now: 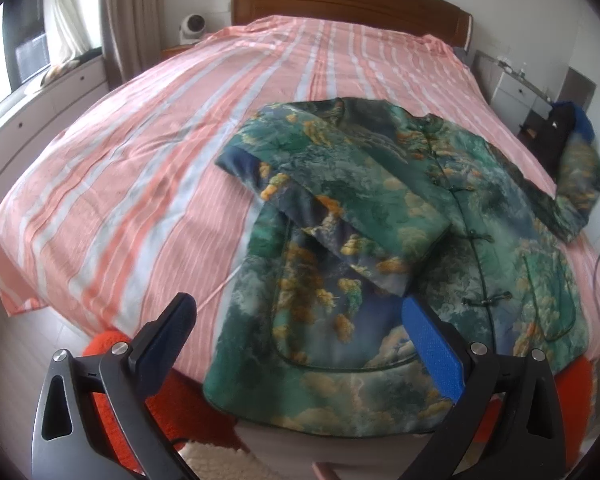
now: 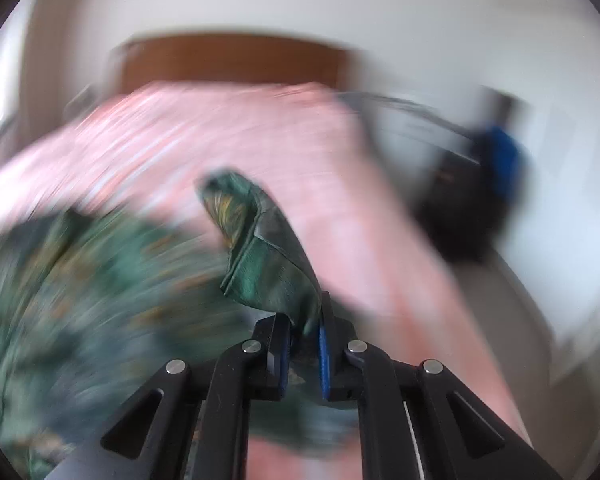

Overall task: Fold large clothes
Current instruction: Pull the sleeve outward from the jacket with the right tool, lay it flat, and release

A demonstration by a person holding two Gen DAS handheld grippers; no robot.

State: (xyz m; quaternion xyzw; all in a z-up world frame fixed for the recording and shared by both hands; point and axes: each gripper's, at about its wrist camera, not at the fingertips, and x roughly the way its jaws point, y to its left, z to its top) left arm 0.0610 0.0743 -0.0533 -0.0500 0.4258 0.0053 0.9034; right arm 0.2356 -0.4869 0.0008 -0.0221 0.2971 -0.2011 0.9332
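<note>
We have the green patterned jacket [image 1: 400,216] lying face up near the foot of the bed [image 1: 140,152], on the pink striped sheet [image 1: 100,200], with its hem hanging a little over the edge toward us. One sleeve [image 1: 340,200] is already laid across the chest, which we judge is the first fold to make the big garment narrower. Our left gripper [image 1: 300,320] hovers just above the hem with its jaws wide apart and nothing between them; we think it waits there so it can press or catch the lower part when the other side comes over. Our right gripper [image 2: 304,336] has its fingers clenched on the cuff of the other sleeve [image 2: 268,256], and the cloth stands up out of the pads, so the sleeve is lifted off the bed; probably we carry it toward the middle of the jacket to match the first one. In the left view this same sleeve [image 1: 580,184] shows at the far right edge, raised, but the gripper holding it is mostly cut off there. The right view is strongly blurred, so we cannot make out how much cloth is inside the pads, or where the sleeve joins the body. Something orange [image 1: 112,344] lies below the bed edge, partly hidden, and we cannot tell what it is.
</note>
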